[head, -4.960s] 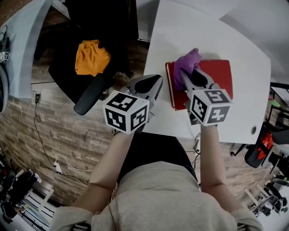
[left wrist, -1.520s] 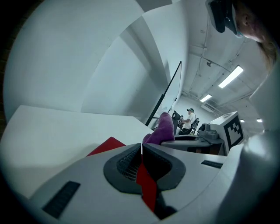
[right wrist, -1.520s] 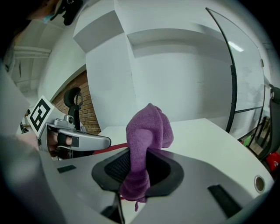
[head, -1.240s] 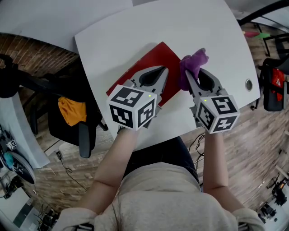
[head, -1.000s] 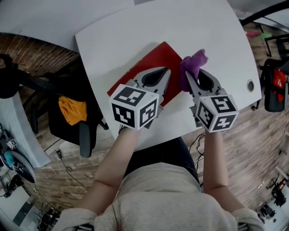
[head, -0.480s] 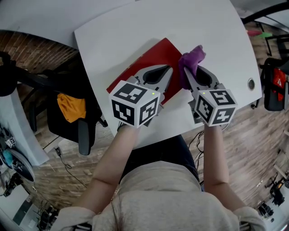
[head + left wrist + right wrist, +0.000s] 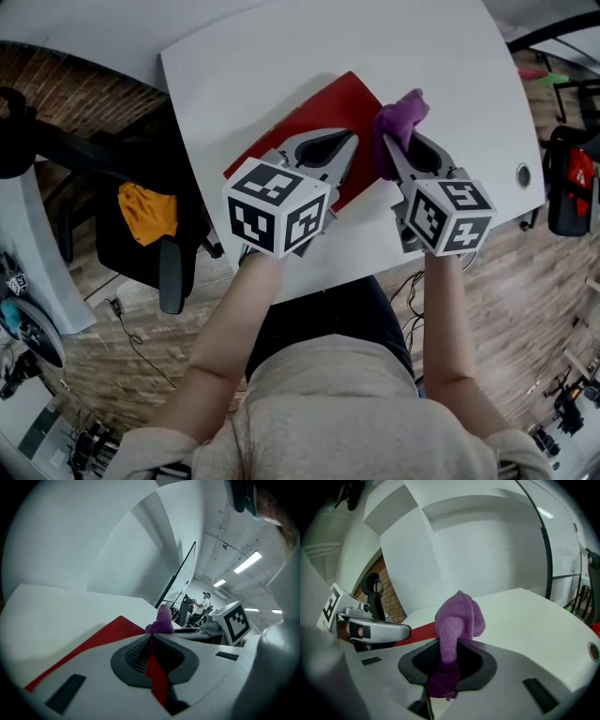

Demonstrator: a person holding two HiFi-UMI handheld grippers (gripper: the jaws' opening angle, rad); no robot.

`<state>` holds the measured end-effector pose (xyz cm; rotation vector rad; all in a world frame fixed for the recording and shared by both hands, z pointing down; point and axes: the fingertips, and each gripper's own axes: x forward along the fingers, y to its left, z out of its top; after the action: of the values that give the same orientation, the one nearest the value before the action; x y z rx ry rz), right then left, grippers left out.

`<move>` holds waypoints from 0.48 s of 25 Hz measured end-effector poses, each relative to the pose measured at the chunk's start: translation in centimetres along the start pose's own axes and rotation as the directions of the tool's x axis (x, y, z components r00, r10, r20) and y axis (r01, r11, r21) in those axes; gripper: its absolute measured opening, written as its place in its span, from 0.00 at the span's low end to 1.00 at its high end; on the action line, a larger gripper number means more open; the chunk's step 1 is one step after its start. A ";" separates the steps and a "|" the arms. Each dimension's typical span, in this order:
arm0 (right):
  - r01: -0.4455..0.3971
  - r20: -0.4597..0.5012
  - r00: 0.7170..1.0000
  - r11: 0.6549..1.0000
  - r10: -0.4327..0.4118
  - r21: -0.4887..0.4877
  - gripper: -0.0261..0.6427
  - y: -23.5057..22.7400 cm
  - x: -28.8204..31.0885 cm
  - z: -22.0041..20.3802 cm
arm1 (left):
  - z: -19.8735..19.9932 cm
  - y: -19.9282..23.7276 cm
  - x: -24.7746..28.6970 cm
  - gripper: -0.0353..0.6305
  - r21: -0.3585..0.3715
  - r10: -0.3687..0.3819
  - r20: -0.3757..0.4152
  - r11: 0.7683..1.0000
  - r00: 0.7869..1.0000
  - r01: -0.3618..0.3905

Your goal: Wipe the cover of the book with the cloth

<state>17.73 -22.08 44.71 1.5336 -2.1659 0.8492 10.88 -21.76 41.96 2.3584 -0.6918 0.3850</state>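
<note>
Right gripper (image 7: pixel 388 152) clamps the purple cloth (image 7: pixel 400 114) beside the red book (image 7: pixel 319 114) on the tabletop (image 7: pixel 281 47). Left gripper (image 7: pixel 351 142), jaws closed, sits over the cover. Best to pin the book, then sweep the cloth flat.

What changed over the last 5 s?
Left gripper moved from beside the book to over its cover, jaws shut. Right gripper carried the cloth from the cover's far-left corner to its right-hand end. It stays shut on the cloth; little moved in the last second. The head view turned, so whether the book shifted is unclear.
</note>
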 end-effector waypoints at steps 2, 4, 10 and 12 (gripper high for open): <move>-0.006 -0.002 1.000 1.000 0.006 -0.007 0.19 0.4 0.0 -0.1 | -0.1 0.1 -0.5 0.09 0.000 0.007 0.005 1.000 1.000 -0.007; -0.012 -0.006 1.000 1.000 0.012 -0.016 0.19 0.7 0.0 -0.1 | -0.3 0.2 -1.0 0.09 -0.003 0.014 0.013 1.000 1.000 -0.013; -0.042 -0.026 0.999 0.998 0.041 -0.035 0.19 2.1 -0.1 -0.6 | -1.4 -0.1 -2.8 0.09 -0.005 0.025 0.011 1.000 1.000 -0.025; -0.053 -0.034 0.998 0.997 0.052 -0.046 0.19 2.7 0.0 -0.8 | -1.8 -0.1 -3.6 0.09 -0.010 0.036 0.016 0.999 0.999 -0.036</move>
<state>15.19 -20.95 44.56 1.4364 -2.1961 0.8276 7.80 -19.21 41.69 2.3451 -0.7427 0.3781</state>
